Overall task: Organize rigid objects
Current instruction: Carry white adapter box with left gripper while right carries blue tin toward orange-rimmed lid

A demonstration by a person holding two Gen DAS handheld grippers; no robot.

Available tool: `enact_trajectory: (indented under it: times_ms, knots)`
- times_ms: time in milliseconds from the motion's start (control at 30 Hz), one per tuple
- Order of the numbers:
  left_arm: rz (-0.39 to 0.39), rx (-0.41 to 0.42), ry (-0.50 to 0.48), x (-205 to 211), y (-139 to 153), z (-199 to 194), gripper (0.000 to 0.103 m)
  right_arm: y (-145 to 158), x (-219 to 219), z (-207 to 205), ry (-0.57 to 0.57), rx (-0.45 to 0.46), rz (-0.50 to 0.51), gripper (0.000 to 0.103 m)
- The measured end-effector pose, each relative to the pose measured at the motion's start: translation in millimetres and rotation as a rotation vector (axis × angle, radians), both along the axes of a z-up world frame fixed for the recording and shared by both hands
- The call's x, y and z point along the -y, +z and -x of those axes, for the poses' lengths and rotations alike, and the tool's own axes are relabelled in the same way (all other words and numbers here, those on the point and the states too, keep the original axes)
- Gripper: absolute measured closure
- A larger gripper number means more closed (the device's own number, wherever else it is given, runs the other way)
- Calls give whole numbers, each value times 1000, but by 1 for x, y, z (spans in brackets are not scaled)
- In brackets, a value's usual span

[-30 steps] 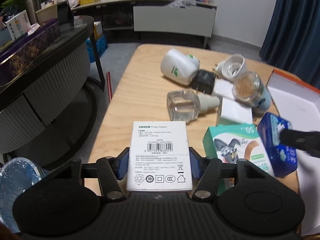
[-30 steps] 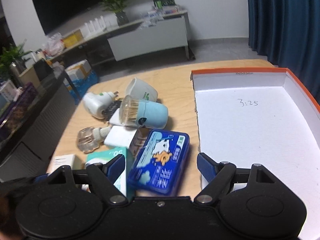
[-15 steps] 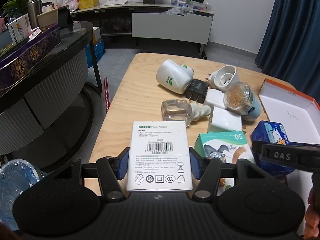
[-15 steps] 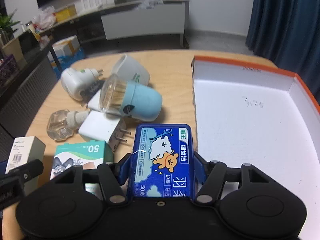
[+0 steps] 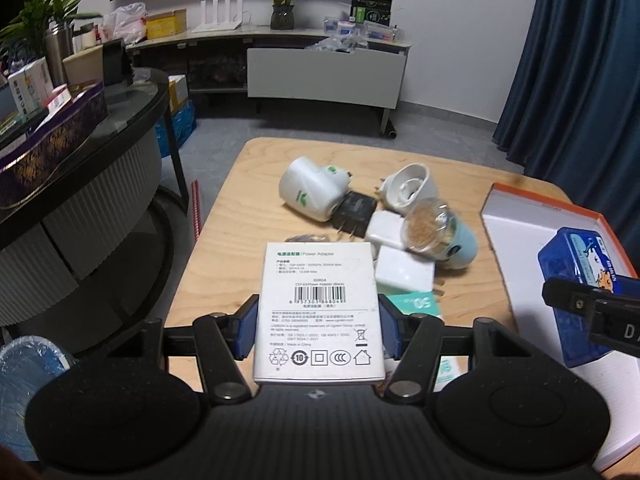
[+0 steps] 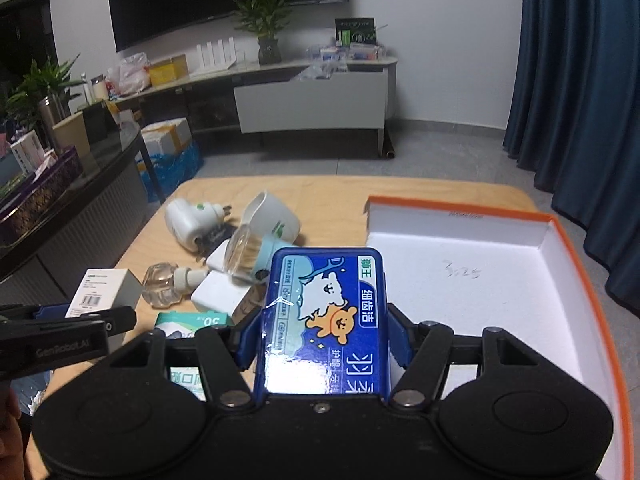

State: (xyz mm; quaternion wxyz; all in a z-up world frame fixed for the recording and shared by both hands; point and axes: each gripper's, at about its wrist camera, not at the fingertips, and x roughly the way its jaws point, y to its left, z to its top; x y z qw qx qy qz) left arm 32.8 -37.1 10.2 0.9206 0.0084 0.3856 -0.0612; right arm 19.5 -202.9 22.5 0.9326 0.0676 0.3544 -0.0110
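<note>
My left gripper (image 5: 318, 330) is shut on a white power adapter box (image 5: 318, 312) and holds it above the wooden table (image 5: 248, 208). My right gripper (image 6: 324, 338) is shut on a blue floss box (image 6: 326, 320) with a bear picture, held at the left edge of the open orange-rimmed white box (image 6: 480, 280). The blue floss box also shows in the left wrist view (image 5: 580, 288), over the orange-rimmed box (image 5: 520, 240). The white power adapter box shows at the left in the right wrist view (image 6: 104, 292).
On the table lie a white plug-in vaporizer (image 5: 308, 194), a black charger (image 5: 356, 212), a white cup-shaped plug (image 5: 408, 184), a toothpick jar (image 5: 436, 232), white adapters (image 5: 404, 272), a clear refill bottle (image 6: 164, 284) and a green box (image 6: 188, 322). A dark counter (image 5: 80, 160) stands left.
Both grippers have risen with their boxes. The right gripper closed on the blue floss box, lifted it and carried it right to the orange-rimmed box.
</note>
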Motion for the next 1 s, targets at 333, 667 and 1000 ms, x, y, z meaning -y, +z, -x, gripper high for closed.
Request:
enact_trajectory:
  times_ms: [333, 667, 1000]
  knots:
    - [3, 1, -61, 35, 9, 1, 43, 7, 34, 14, -53, 14, -23, 28]
    - [15, 11, -135, 74, 14, -1, 43, 6, 67, 26, -117, 20, -37, 28]
    - [18, 18, -183, 110, 15, -3, 43, 9, 105, 37, -163, 36, -43, 28]
